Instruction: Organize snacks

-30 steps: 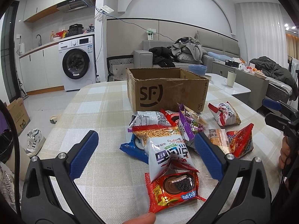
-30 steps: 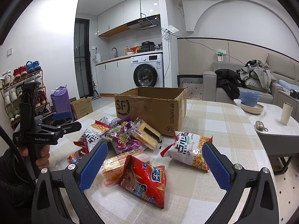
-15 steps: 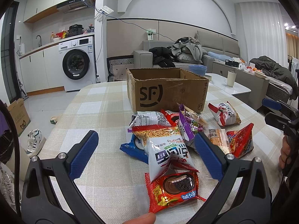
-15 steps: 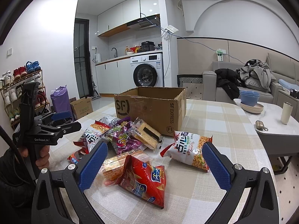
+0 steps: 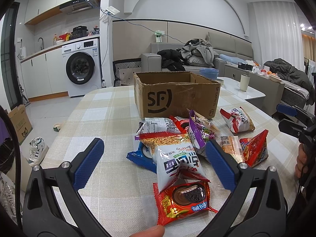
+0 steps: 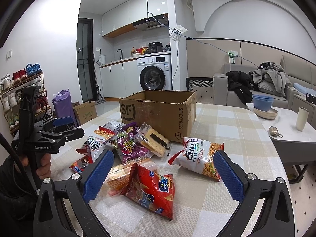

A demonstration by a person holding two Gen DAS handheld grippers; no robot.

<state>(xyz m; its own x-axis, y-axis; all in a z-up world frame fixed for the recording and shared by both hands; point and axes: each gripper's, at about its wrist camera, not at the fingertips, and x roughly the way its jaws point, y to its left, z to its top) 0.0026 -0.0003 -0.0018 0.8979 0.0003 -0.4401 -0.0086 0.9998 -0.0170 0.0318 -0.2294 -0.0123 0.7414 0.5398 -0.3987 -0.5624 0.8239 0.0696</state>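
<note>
Left gripper, seen along its own fingers: jaws spread wide, blue pads clear of everything, nothing held. It hangs above the near edge of the checked table. Between and just ahead of the pads lies a white noodle-snack packet, long axis running roughly away from the tool, its near end overlapping a red chocolate-biscuit packet that lies closest of all. A blue packet shows from beneath the white one on the left.

Right gripper, same treatment: jaws equally wide, empty, touching nothing. Directly ahead and low between its pads sits a red crisp bag, partly lying on an orange wrapped packet. A second white noodle-snack packet lies apart from the heap, just inside the right pad.

Beyond both tools the remaining snacks, among them a purple packet and a clear-wrapped sandwich biscuit, are piled against the front of the open SF Express cardboard box, which stands upright and appears empty from these angles. The box is the likely destination; each gripper is nearer its own side of the heap, so the biscuit packet suits the left and the crisp bag the right.
</note>
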